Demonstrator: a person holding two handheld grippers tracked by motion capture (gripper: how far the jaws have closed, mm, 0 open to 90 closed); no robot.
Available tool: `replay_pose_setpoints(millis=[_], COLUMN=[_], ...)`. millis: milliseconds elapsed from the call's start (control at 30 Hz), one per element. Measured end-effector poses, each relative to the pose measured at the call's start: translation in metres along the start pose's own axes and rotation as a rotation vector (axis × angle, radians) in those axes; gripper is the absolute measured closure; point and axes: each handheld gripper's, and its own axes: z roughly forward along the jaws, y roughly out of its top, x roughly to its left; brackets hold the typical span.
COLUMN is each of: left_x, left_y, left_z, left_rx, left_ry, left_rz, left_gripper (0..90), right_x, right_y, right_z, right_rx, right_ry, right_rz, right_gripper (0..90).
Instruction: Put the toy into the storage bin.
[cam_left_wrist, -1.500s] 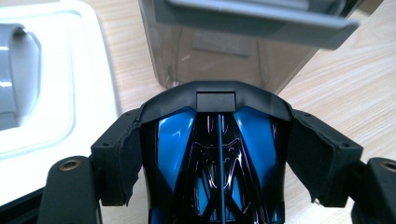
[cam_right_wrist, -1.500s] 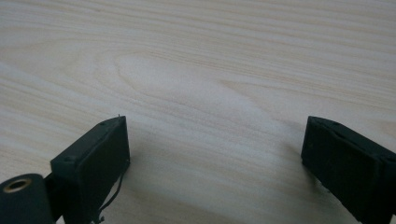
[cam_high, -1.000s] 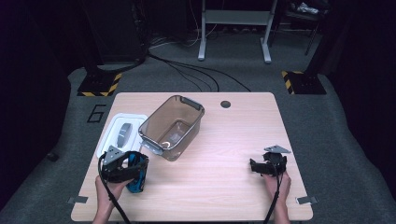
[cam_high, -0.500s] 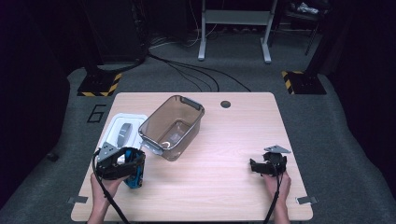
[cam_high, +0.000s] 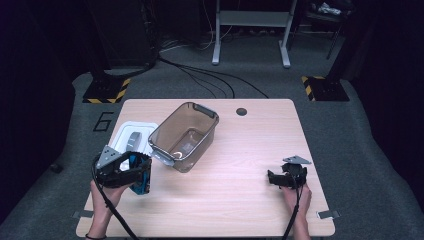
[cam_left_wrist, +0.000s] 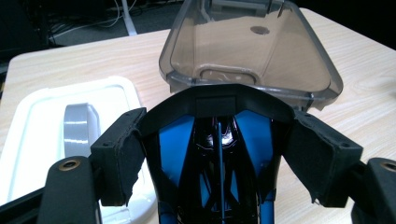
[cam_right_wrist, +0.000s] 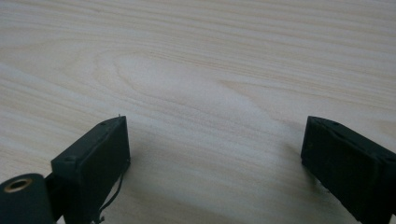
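Blue-and-black plastic tool (cam_left_wrist: 219, 163) clamped in left gripper (cam_high: 131, 172), just beside smoky clear plastic bin (cam_high: 184, 135); lift level, clear rim, lower inside; right gripper (cam_high: 280, 179) well apart, jaws open.

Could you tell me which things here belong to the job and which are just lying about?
In the job: left gripper, shut on the blue-black tool; clear bin.
Lying about: white lid with its grey handle; right gripper, open over bare table.

Your blue and black tool (cam_left_wrist: 219, 154), glossy, held at the table's near left, just before the clear bin (cam_left_wrist: 252, 51)
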Motion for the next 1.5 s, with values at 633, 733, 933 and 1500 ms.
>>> replay_pose_setpoints(millis=[633, 733, 933, 1500], left_x=[0.001, -0.001, -0.004, -0.013], left_y=[0.038, 0.046, 0.06, 0.1], left_z=[-0.007, -0.007, -0.006, 0.001], left_rx=[-0.051, -0.052, -0.064, -0.086], left_ry=[-0.036, -0.042, -0.059, -0.086], left_rz=[0.03, 0.043, 0.056, 0.123], left_gripper=[25.3, 25.3, 25.3, 25.2], right_x=[0.0, 0.0, 0.0, 0.0], right_y=[0.0, 0.0, 0.0, 0.0], right_z=[0.0, 0.0, 0.0, 0.0], right_rx=[0.0, -0.001, -0.001, 0.0], right_ry=[0.002, 0.004, 0.005, 0.005], right_rz=[0.001, 0.002, 0.002, 0.002], right_gripper=[7.3, 7.2, 7.2, 7.1])
